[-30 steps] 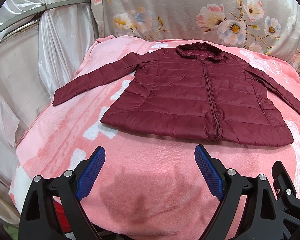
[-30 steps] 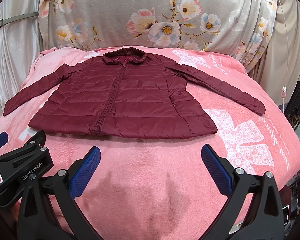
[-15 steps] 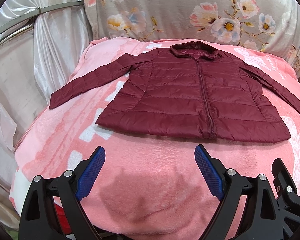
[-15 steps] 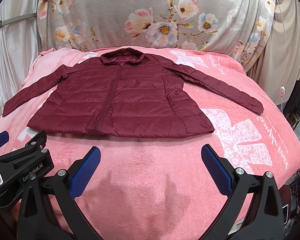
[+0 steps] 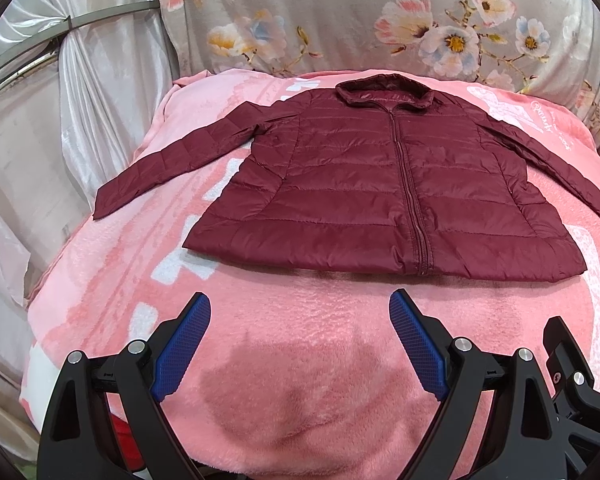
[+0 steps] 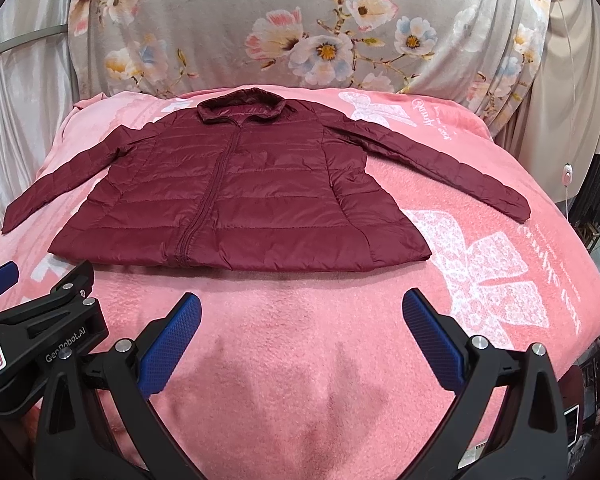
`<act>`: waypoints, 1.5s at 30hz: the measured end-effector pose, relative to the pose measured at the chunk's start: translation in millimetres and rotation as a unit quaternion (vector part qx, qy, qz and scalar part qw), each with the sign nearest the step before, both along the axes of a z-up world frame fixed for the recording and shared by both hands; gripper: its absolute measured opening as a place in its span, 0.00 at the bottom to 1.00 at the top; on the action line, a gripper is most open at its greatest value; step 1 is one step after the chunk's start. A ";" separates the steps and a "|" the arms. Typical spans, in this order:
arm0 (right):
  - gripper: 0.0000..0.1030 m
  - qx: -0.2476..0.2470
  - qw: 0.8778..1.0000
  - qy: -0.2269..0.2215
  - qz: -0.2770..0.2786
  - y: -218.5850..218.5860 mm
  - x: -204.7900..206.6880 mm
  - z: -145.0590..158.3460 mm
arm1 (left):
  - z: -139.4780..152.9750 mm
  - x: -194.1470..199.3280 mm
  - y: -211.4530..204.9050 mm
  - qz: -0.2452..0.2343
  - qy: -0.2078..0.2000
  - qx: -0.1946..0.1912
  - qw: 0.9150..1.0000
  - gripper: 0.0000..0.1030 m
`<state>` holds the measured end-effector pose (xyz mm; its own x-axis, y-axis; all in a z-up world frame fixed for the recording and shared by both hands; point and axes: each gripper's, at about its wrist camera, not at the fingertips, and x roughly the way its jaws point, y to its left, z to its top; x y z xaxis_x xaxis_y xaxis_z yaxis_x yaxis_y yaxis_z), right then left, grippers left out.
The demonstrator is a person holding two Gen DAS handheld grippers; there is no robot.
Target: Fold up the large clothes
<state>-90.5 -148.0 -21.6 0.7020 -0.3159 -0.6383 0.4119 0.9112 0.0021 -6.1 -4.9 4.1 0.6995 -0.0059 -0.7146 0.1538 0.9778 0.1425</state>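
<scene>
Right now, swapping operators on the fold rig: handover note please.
Left tool: open, holding nothing, above the pink blanket short of the jacket hem.
Right tool: open, holding nothing, likewise short of the hem.
Maroon puffer jacket: flat on the blanket, front up, zipped, collar at the far end, hem towards you. Left sleeve and right sleeve both spread out to the sides.
Done: jacket laid out; no fold made.
Left: all folding. Probably bring each sleeve in across the body, then fold the body, hem towards collar.
</scene>
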 end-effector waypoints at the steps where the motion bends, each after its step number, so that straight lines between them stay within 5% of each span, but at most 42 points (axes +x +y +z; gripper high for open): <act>1: 0.95 0.000 1.000 0.001 0.000 -0.5 0.9 -0.9 | -0.8 1.3 -0.4 0.000 0.001 0.000 1.000 0.85; 32: 0.95 0.057 0.998 0.024 0.006 -53.6 60.7 -32.8 | -33.0 63.4 -20.3 0.007 0.043 0.015 0.999 0.87; 38: 0.95 0.112 0.992 -0.016 -0.065 -143.2 68.8 -29.3 | -31.7 86.4 -4.8 0.026 0.046 -0.006 0.999 0.87; 45: 0.95 0.197 0.953 -0.079 -0.215 -311.0 59.1 -45.3 | -37.2 124.1 20.9 0.048 0.066 -0.037 0.996 0.87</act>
